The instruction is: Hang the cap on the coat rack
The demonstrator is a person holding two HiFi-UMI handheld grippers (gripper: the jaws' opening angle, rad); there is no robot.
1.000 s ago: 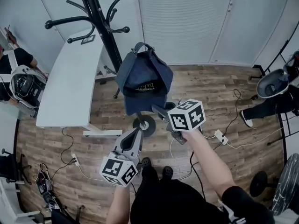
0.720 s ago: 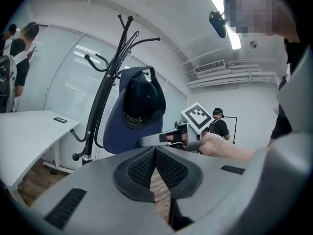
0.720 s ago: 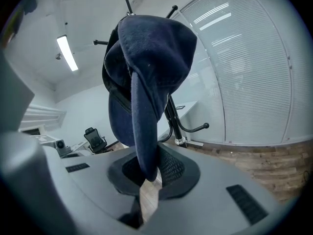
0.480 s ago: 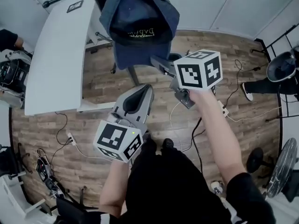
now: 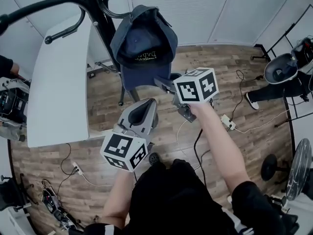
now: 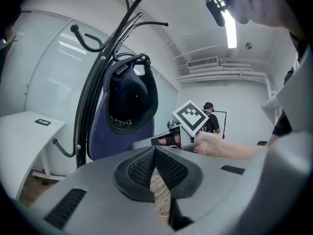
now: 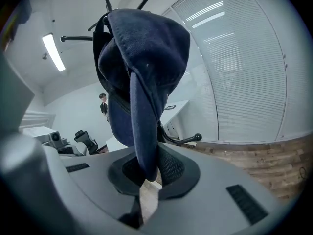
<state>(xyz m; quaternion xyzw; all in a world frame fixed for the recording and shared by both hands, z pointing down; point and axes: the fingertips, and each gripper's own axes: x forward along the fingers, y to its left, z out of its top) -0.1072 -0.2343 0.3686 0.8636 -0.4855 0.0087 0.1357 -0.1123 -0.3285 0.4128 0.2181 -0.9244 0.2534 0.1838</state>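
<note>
The navy cap (image 5: 143, 43) hangs against the black coat rack (image 5: 96, 14); in the left gripper view its back strap (image 6: 133, 58) looks looped over a hook arm. My right gripper (image 5: 160, 82) is shut on the brim's lower edge, and the brim (image 7: 145, 126) runs down between its pads (image 7: 166, 166). My left gripper (image 5: 147, 103) sits lower and to the left of the cap, shut with nothing in it (image 6: 155, 156). From there I see the cap (image 6: 128, 102), the rack pole (image 6: 96, 94) and the right gripper's marker cube (image 6: 190, 117).
A long white table (image 5: 57, 89) stands left of the rack, with a person's arm (image 5: 7, 66) beyond it. Cables and a power strip (image 5: 227, 124) lie on the wood floor. A seated person's leg (image 5: 274, 91) and a fan (image 5: 299, 168) are at the right.
The right gripper has carried the cap up and left to the rack's hooks. The left gripper stayed shut below it.
</note>
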